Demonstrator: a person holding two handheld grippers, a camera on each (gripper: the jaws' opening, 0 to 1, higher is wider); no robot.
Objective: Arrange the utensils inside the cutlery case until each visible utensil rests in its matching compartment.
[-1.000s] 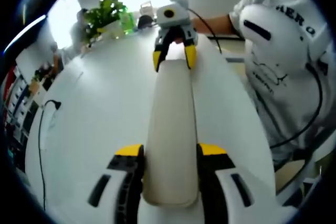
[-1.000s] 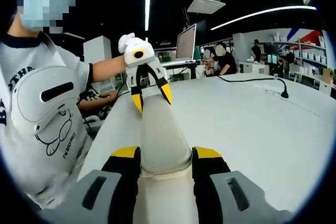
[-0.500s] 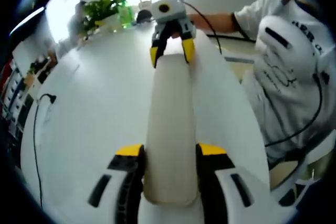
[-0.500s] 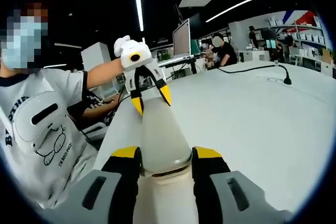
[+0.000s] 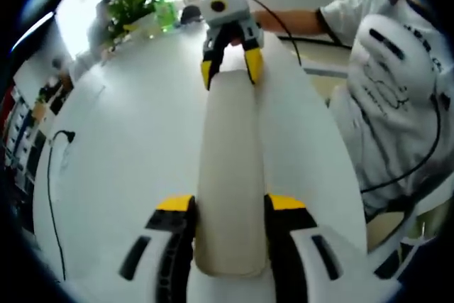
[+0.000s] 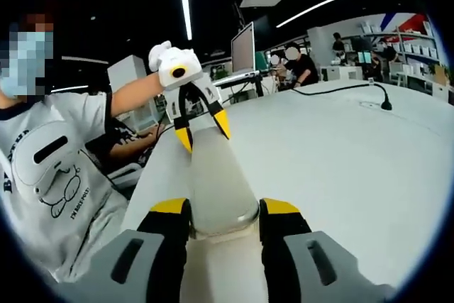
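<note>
Above the white table (image 5: 128,175) we hold a long cream-coloured closed cutlery case (image 5: 230,175) lengthwise between our two grippers. Our left gripper (image 5: 230,207) pinches one end of it between yellow-tipped jaws, and in the left gripper view our right gripper (image 5: 230,69) clamps the far end. From the right gripper view, the same case (image 6: 216,182) runs from our right gripper (image 6: 216,211) to the left one (image 6: 203,129). A green potted plant (image 5: 138,5) stands at the table's far edge.

Right gripper (image 6: 225,212) clamped on near end of long cream cutlery case (image 6: 218,182), left gripper (image 6: 202,128) gripping far end, white table (image 6: 340,161) beneath
</note>
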